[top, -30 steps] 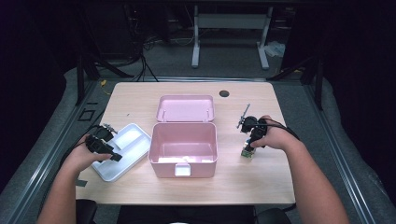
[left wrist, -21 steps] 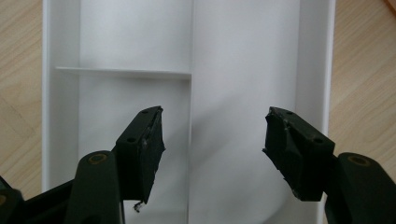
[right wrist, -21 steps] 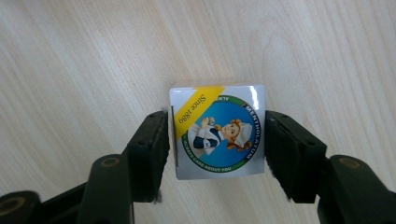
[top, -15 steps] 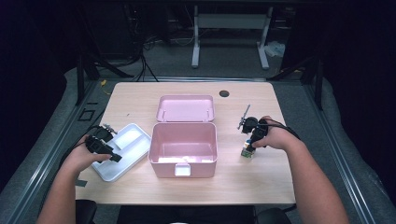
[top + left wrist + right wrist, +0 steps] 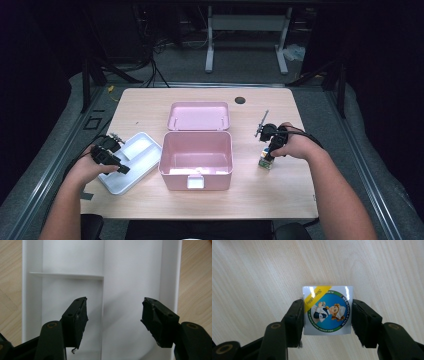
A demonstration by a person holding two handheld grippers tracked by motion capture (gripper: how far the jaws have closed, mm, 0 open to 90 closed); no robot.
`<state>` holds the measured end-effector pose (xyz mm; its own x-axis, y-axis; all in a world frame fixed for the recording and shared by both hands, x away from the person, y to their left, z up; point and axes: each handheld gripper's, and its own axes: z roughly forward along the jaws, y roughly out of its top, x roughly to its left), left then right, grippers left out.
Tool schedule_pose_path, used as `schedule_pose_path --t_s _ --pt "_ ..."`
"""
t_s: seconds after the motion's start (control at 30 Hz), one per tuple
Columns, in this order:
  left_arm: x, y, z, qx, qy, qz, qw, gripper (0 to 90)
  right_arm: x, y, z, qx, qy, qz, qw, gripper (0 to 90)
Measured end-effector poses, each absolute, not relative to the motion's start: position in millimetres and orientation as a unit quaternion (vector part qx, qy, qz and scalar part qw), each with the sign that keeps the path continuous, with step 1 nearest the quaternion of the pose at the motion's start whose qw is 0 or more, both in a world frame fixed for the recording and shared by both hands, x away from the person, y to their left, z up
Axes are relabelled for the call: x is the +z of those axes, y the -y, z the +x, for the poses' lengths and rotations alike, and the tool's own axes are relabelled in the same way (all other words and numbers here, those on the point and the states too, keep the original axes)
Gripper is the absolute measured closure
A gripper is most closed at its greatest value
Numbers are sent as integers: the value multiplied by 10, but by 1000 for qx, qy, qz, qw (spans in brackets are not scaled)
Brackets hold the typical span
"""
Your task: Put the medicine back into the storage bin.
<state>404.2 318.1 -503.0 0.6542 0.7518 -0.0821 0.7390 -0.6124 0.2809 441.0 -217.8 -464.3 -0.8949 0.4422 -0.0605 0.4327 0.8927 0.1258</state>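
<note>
**Right Tongs Closing on the Menthol Box; Left Tongs Standing Apart over the Tray**

The right tongs (image 5: 327,315) are pointing down at the desk (image 5: 280,195), at about 3 o'clock from the pink case (image 5: 196,159). Their jaws have just been closing, and the small box (image 5: 327,310) is sitting between them: in the right gripper view both pads are lying against its two side edges, so the tongs are clamping on the box. The box is resting on the wood with its printed face up, showing a blue round label ringed in green and a yellow corner band. In the high view the small box (image 5: 265,161) is lying well apart from the case, just below the right hand (image 5: 292,144).

The left tongs (image 5: 113,320) are hovering over the white tray (image 5: 135,270), with jaws wide apart and nothing between them. The tray is lying at about 9 o'clock from the case, just beside it, and thin walls are dividing it into compartments.

The pink case is standing open at the desk centre, its lid (image 5: 198,116) lying back at 12 o'clock.
</note>
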Motion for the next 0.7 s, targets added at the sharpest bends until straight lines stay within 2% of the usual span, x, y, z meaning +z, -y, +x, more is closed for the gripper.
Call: schedule_pose_path --t_s 0.47,0.7 --pt "-5019 -3201 4033 21 -417 896 151 370 -4224 1949 4330 56 -981 177 64 460" --pt "-5022 -3214 4034 20 -417 896 150 370 -4052 1803 4273 71 -988 125 57 460"
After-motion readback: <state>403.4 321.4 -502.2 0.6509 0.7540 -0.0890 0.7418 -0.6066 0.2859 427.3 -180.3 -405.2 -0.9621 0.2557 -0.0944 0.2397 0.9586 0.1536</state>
